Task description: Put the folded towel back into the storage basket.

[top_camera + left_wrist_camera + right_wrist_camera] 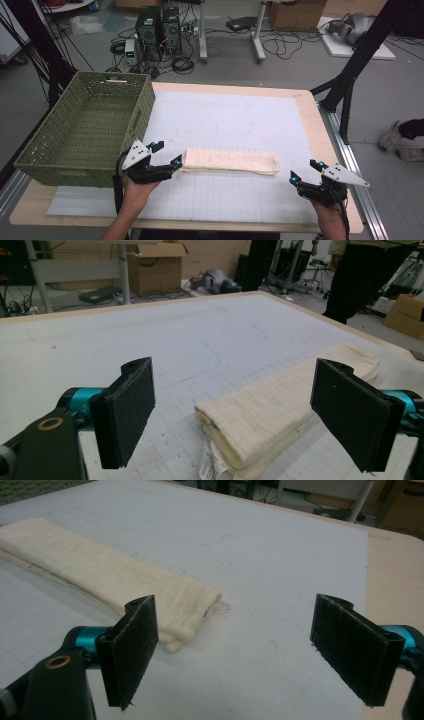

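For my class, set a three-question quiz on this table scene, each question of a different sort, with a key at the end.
1. True or false: the towel lies inside the basket.
2. Which gripper is nearer the towel?
A. left gripper
B. right gripper
C. both are equally near
3. Fill the gap: the jaws of both grippers stand ____.

Key:
1. False. The folded towel lies flat on the white mat, to the right of the basket.
2. A. The left gripper sits at the towel's left end; the right gripper is apart from its right end.
3. Open. In each gripper view the jaws are wide apart with nothing between the pads.
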The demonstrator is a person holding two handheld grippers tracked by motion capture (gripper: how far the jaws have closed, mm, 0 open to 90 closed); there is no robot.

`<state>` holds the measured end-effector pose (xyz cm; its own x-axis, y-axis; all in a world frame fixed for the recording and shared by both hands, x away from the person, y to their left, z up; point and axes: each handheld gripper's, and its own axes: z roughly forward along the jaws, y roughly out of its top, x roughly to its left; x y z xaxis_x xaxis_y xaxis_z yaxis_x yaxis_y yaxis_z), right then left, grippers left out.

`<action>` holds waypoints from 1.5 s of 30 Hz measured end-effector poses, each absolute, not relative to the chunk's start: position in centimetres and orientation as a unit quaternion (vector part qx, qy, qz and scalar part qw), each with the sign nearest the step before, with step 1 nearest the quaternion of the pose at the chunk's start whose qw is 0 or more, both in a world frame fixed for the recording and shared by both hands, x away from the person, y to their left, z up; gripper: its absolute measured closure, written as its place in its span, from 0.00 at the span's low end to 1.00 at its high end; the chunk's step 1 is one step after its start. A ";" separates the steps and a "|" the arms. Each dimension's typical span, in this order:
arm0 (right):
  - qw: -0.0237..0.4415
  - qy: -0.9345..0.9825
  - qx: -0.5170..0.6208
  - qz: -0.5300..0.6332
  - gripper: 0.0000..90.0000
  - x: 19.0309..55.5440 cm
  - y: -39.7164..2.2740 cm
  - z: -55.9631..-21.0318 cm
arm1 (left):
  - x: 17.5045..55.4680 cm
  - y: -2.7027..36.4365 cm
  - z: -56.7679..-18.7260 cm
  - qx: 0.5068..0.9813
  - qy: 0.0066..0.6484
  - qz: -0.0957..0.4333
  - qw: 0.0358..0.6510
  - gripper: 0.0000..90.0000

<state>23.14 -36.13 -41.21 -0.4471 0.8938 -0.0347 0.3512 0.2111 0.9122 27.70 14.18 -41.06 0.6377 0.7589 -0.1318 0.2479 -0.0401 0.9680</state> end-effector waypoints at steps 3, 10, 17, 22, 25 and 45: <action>0.298 0.720 0.431 0.454 0.20 23.3 -36.1 -41.3 | 27.9 14.1 -41.1 0.694 0.368 0.210 0.583 0.22; 0.289 0.724 0.432 0.453 0.20 23.5 -35.9 -41.5 | 28.6 13.8 -41.3 0.700 0.375 0.193 0.577 0.24; 0.289 0.727 0.429 0.451 0.20 23.5 -35.7 -41.6 | 29.2 12.9 -41.5 0.709 0.386 0.191 0.558 0.23; 0.289 0.727 0.431 0.450 0.20 23.5 -35.6 -41.7 | 30.3 12.0 -42.4 0.735 0.412 0.173 0.511 0.26; 0.288 0.729 0.429 0.448 0.20 23.5 -35.6 -41.7 | 30.6 11.8 -42.8 0.742 0.422 0.158 0.496 0.31; 0.288 0.733 0.428 0.444 0.21 23.5 -35.5 -41.8 | 31.0 9.1 -44.8 0.803 0.413 0.154 0.402 0.58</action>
<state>23.54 -35.49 -41.76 -0.4684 0.8825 -0.0421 0.3723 0.2404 0.8965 31.01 9.05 -44.79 0.6112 0.7868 -0.0854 0.5396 -0.3353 0.7722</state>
